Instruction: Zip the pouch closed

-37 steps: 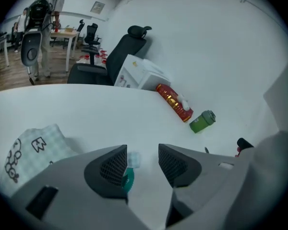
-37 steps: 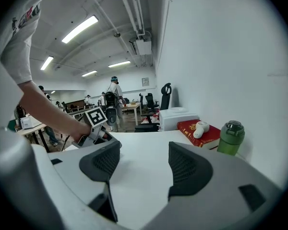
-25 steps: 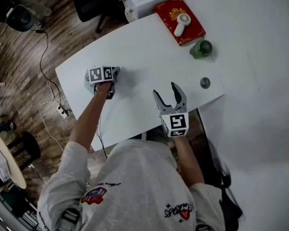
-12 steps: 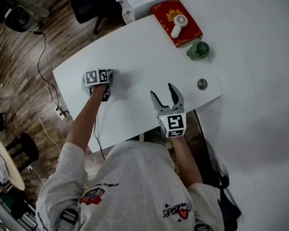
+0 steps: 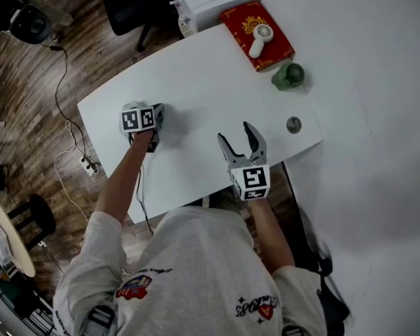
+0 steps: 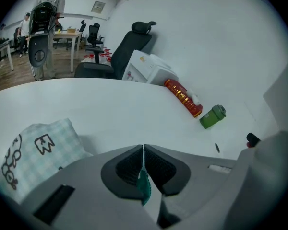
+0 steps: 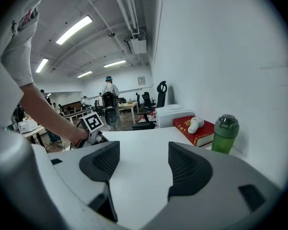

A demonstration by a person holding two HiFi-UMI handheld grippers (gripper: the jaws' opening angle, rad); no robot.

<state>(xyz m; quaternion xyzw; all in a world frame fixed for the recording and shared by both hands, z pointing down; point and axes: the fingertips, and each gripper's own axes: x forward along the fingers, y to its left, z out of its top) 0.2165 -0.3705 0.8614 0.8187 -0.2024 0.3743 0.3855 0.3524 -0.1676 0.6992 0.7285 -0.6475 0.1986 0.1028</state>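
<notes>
Likely to slip off the thin teal tab (image 6: pixel 144 187) just clamped in left gripper (image 6: pixel 143 150), or drag the unpinned pouch (image 6: pixel 38 150) along, with right gripper (image 7: pixel 143 164) gaping empty, well apart.

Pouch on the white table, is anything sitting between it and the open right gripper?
Nothing visible: only bare table lies between the right gripper and the pouch. The left gripper is at the pouch, its jaws just closed on a small teal piece, likely the zipper pull.
</notes>
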